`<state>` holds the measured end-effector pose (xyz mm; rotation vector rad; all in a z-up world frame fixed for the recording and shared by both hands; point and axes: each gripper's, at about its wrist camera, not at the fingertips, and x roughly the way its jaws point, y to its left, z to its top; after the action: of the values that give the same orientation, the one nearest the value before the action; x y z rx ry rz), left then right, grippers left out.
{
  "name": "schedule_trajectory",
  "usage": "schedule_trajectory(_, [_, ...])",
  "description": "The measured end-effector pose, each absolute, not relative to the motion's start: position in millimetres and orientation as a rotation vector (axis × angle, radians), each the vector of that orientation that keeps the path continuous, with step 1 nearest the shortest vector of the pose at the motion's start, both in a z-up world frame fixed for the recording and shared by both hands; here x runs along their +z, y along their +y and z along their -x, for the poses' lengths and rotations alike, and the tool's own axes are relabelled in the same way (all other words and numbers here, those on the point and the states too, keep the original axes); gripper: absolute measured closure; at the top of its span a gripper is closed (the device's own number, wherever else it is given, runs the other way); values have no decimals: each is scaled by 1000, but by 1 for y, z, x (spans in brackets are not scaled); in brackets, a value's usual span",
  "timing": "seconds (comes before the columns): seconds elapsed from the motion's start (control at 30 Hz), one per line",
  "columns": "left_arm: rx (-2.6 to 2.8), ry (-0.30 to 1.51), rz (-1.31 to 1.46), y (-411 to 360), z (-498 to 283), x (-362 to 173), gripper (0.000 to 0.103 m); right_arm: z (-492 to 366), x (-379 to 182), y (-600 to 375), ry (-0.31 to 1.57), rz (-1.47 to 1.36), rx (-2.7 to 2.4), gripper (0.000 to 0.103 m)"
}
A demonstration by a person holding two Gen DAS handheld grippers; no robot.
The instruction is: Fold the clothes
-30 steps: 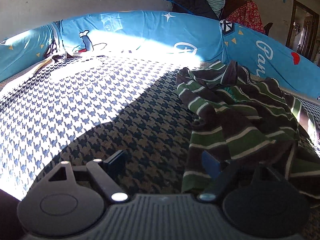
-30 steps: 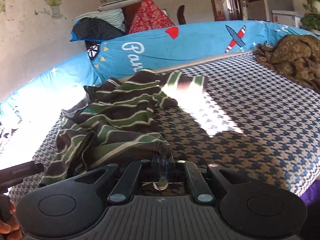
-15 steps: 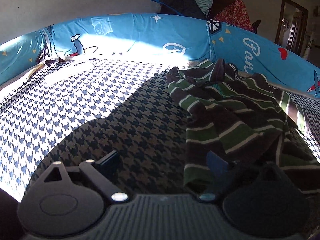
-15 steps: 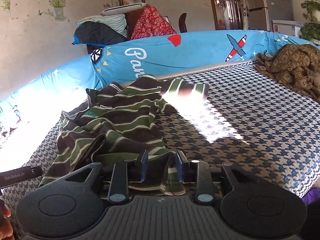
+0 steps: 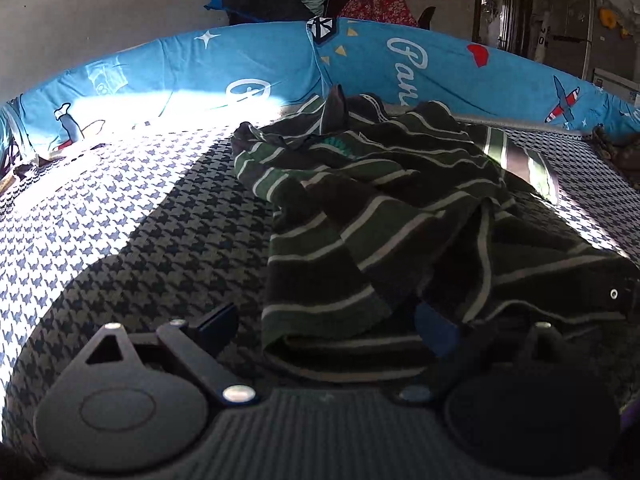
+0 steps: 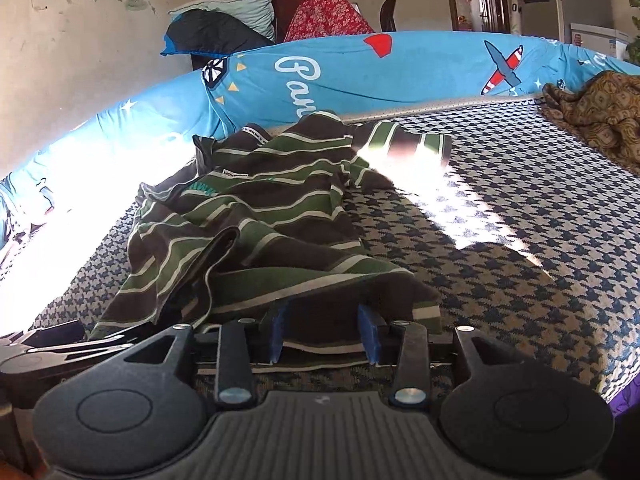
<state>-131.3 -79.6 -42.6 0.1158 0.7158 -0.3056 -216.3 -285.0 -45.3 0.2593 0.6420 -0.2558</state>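
A green and brown striped shirt (image 5: 380,220) lies crumpled on the houndstooth bed cover (image 5: 140,220). Its near hem rests between the wide-apart fingers of my left gripper (image 5: 326,332), which is open. In the right wrist view the same shirt (image 6: 260,216) spreads away from me. Another stretch of its hem drapes over and between the blue pads of my right gripper (image 6: 322,330), also open. The left gripper (image 6: 44,344) shows at that view's lower left edge, beside the shirt. One sleeve (image 6: 404,144) lies in a patch of sunlight at the back.
A blue cartoon-print bumper (image 5: 440,76) curves around the far side of the bed. A brown patterned blanket (image 6: 600,120) is bunched at the back right. Pillows and bedding (image 6: 224,28) are stacked behind the bumper. Bare houndstooth cover (image 6: 520,240) stretches to the shirt's right.
My right gripper was shut on the shirt's hem a second ago; it has opened and the hem now lies loose between its fingers. The left gripper has swung right, over the hem.
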Motion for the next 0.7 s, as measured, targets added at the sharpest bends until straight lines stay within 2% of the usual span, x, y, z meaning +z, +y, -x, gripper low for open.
schedule_trajectory(0.23, [-271,717,-149,-90,123,-54,6,211,-51,-279,672,-249,-229,57])
schedule_trajectory(0.57, [-163,678,-144,-92,110,-61,0,201,-62,-274,715,-244,-234,55])
schedule_trajectory(0.7, [-124,671,-132,-94,103,-63,0,198,-66,-271,713,-223,-233,49])
